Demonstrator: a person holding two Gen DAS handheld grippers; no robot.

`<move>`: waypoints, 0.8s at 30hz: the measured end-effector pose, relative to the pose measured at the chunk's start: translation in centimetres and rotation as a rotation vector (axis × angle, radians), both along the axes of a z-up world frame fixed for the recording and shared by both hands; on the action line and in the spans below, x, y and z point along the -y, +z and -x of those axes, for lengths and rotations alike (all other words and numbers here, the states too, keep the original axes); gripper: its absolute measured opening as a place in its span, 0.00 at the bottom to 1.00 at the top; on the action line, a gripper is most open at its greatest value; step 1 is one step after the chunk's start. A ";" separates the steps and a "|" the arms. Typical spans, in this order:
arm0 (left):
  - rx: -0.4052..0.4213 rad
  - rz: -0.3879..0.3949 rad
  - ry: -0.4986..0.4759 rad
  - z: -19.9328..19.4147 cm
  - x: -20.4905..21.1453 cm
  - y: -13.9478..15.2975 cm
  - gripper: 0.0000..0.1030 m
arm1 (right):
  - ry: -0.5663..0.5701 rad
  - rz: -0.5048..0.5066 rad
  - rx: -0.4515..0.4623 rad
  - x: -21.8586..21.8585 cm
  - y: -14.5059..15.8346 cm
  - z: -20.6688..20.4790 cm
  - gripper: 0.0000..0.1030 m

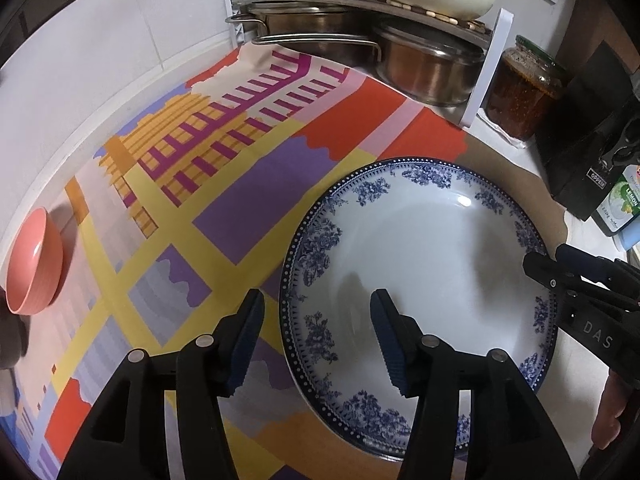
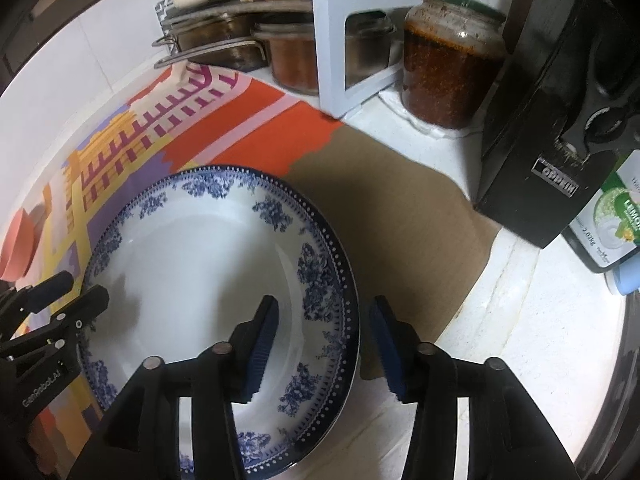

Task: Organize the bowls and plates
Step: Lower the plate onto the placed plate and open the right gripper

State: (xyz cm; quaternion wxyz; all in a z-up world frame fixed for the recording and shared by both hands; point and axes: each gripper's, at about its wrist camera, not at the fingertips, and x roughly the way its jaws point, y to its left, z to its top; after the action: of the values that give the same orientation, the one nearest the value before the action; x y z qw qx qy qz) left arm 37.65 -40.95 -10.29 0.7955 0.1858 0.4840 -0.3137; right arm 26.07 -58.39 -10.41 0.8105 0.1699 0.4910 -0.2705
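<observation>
A white plate with a blue floral rim (image 1: 424,248) lies flat on the colourful mat (image 1: 224,208); it also shows in the right wrist view (image 2: 208,264). My left gripper (image 1: 318,340) is open, its fingers astride the plate's left rim. My right gripper (image 2: 324,340) is open, astride the plate's right rim; it shows at the right in the left wrist view (image 1: 548,264). The left gripper shows at the left edge of the right wrist view (image 2: 76,288). A pink bowl (image 1: 34,264) sits tilted at the mat's far left, seen also in the right wrist view (image 2: 20,244).
Steel pots (image 1: 428,68) sit under a white rack (image 1: 488,68) at the back. A jar of red chilli paste (image 2: 452,60), a black knife block (image 2: 552,136) and a lemon-label bottle (image 2: 612,224) stand at the right. The white wall runs along the left.
</observation>
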 end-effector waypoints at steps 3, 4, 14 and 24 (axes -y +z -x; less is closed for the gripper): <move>-0.001 0.019 0.013 0.1 -0.6 0.7 0.53 | 0.012 0.009 0.023 -0.6 0.9 0.2 0.48; 0.004 0.022 0.020 0.1 -0.9 1.0 0.53 | 0.017 0.014 0.030 -0.9 1.2 0.2 0.48; 0.049 0.075 0.095 1.0 -4.8 4.1 0.54 | 0.115 0.050 0.116 -4.8 4.9 0.1 0.48; 0.115 0.112 0.218 1.7 -11.0 6.7 0.59 | 0.222 0.027 0.169 -9.5 6.9 -0.8 0.48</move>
State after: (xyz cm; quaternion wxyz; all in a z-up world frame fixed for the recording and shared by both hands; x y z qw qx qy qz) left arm 35.93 -29.90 -3.57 0.8605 0.1050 0.4365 -0.2408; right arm 26.91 -48.90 -3.46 0.8762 0.1255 0.4331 -0.1703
